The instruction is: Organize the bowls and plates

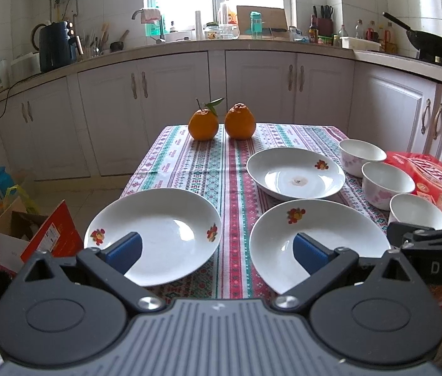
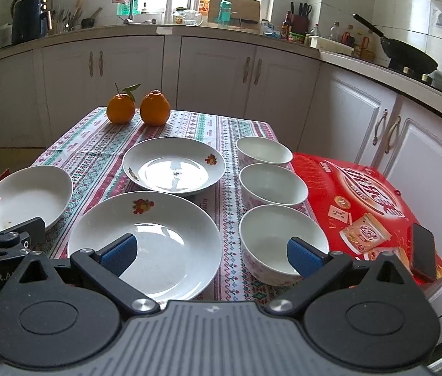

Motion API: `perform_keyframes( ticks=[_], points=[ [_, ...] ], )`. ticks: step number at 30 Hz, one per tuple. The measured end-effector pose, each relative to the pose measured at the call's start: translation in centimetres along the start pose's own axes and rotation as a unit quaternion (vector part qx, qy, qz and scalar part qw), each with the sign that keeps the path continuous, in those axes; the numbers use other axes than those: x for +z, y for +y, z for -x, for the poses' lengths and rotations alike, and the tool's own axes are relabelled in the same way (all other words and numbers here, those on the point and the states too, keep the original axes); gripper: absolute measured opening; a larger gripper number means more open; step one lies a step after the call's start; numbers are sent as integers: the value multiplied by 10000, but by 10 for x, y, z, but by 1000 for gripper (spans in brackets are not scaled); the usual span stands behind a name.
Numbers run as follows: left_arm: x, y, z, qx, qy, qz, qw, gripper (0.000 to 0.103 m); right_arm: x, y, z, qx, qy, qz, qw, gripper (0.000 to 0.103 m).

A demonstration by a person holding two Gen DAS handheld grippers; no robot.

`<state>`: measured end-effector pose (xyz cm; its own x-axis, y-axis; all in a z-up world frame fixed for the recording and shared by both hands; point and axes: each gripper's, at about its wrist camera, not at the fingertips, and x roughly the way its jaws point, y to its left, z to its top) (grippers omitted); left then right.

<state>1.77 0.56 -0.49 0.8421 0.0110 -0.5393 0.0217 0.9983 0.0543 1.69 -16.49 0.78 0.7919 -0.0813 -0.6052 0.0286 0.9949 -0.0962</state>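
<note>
Three white plates and three white bowls sit on the patterned tablecloth [image 2: 101, 156] in front of us. In the right wrist view, the near plate [image 2: 145, 244] fills the lower middle of the frame, the far plate [image 2: 174, 164] lies just above it, and the left plate [image 2: 25, 199] sits at the left edge, apart from the other two. The bowls run in a column right of center: the far bowl [image 2: 264, 151], the middle bowl [image 2: 273, 186] and the near bowl [image 2: 280, 241], each close to the next.

A red box [image 2: 361, 200] lies along the right side of the bowls, with a dark phone [image 2: 423, 252] resting on it at lower right. Two oranges [image 2: 137, 103] stand side by side at the upper left of the cloth.

Our right gripper [image 2: 211, 252] hovers low in the frame with its blue pads spread wide, one over the near plate and one over the near bowl, grasping nothing. In the left wrist view our left gripper [image 1: 217, 249] is likewise spread apart and empty, one pad over the left plate [image 1: 155, 235], the other over the near plate [image 1: 318, 238].
</note>
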Motion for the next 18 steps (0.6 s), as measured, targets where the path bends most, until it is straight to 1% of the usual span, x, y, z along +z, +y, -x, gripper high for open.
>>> perform_keyframes(
  ticks=[6,8,11,18],
  points=[
    [5,6,-7,-236,14,-50,9997,102,11,-3,-10,268,-1,115,9996,103],
    [6,9,-9,-236,-16,-111,9997,102,16,-3,-13,427,-21,174,9989,103],
    [6,15,-12,-216,-58,-156,9996,102,27,-3,-15,631,-169,293,9974,103],
    [5,45,-22,-235,28,-208,9995,102,57,1,-25,1530,-380,344,9869,103]
  ],
)
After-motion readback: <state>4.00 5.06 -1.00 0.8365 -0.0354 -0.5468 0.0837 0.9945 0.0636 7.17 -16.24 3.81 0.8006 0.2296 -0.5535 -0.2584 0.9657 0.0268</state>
